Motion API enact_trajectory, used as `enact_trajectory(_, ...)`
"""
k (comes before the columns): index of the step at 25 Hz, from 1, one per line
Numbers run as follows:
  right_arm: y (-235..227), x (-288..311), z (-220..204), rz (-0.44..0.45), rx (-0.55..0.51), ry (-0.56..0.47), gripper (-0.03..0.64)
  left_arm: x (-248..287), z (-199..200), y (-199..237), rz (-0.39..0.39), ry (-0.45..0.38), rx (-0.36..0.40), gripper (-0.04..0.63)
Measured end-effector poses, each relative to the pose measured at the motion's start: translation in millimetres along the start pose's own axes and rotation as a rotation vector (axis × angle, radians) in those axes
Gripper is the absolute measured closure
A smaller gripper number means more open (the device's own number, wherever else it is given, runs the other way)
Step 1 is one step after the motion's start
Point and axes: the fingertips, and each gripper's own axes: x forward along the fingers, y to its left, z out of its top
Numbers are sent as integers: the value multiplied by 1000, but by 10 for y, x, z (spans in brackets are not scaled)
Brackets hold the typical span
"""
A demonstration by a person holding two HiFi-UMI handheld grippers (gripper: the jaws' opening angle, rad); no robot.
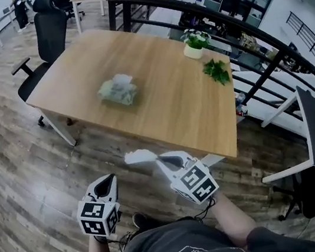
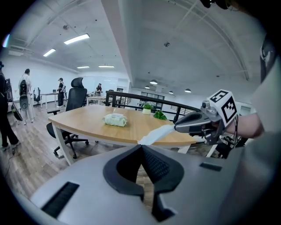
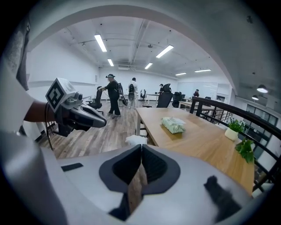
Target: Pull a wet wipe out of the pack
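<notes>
Right tool (image 1: 158,160): shut on a white wet wipe (image 1: 138,155), pinched by one end at the very tip, with the rest trailing off toward 10 o'clock in the head view. From the right gripper view, right tool (image 3: 141,148) closed pad to pad, with a crumpled bit of wet wipe (image 3: 136,140) peeping just past the tip at 12 o'clock. From the left gripper view, right tool (image 2: 177,128) at 2 o'clock, with the wet wipe (image 2: 156,135) stretched out flat from its tip toward 8 o'clock.

Left tool (image 1: 108,182): shut as well, pads pressed together on nothing. Near the right tool, at its 8 o'clock in the head view, and clear of the wipe. In the right gripper view, left tool (image 3: 102,122) at 9 o'clock.

Both held off the surface (image 1: 161,113), out past its near edge, over the wood-plank floor (image 1: 31,191).

Farther out, the pale green wet wipe pack (image 1: 118,91), lying on the surface well apart from both tools, toward 12 o'clock in the head view.

Beyond it, at 1 o'clock near the far edge, a white pot (image 1: 193,51) with a small plant, and beside that a loose green sprig (image 1: 216,71). At 10 o'clock, off the surface's left end, a black office chair (image 1: 47,39). Behind the far edge, a dark railing (image 1: 236,25). Far off across the room in the right gripper view, people (image 3: 113,94) standing.
</notes>
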Motion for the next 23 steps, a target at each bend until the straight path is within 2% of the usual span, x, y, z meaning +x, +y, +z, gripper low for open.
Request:
enact_trajectory(4,-60,-193,-139,26,-4,5,590,57,-66,-230,26,11,-35,581)
enact_trajectory(9,-130,-462,-412,29,24,8,589,88,-165,-574,44,23,-43,581)
enact_trajectory(19,-13,-921,-538,58,28,-48,590,-135,-187,-1151,86,-9,-40,581)
enact_trajectory(23,77,-1106,-603,63,22,-60,591,-299,-174,-1255,145,-61,-45,581)
